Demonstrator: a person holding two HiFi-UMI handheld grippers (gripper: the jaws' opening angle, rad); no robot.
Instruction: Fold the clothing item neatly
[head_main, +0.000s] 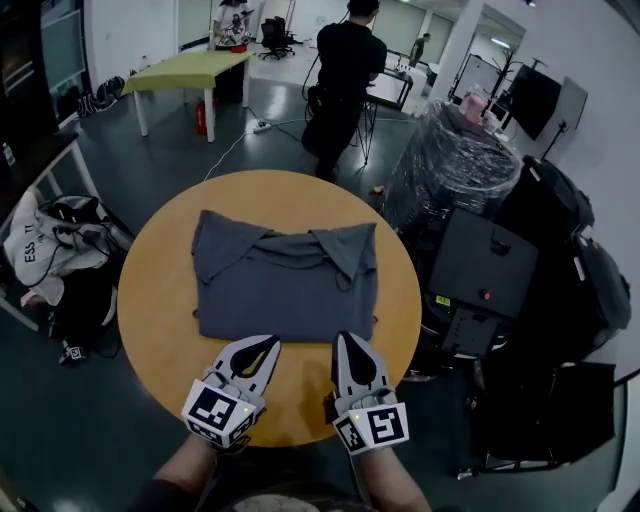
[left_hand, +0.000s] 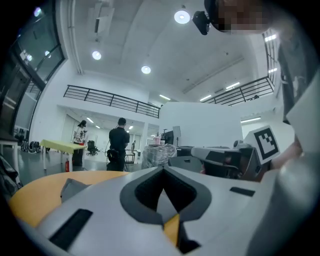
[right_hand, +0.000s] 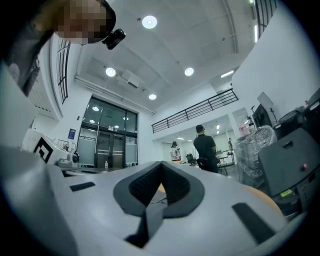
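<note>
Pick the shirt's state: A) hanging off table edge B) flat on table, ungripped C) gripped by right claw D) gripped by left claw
B: the shirt lies flat on the table; left claw and right claw are both shut on nothing.

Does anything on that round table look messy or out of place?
Only the grey shirt: on the round table its folded-in top flaps are uneven, the left corner poking higher than the right and the top edge sagging between them. Nothing looks spilled or damaged.
</note>
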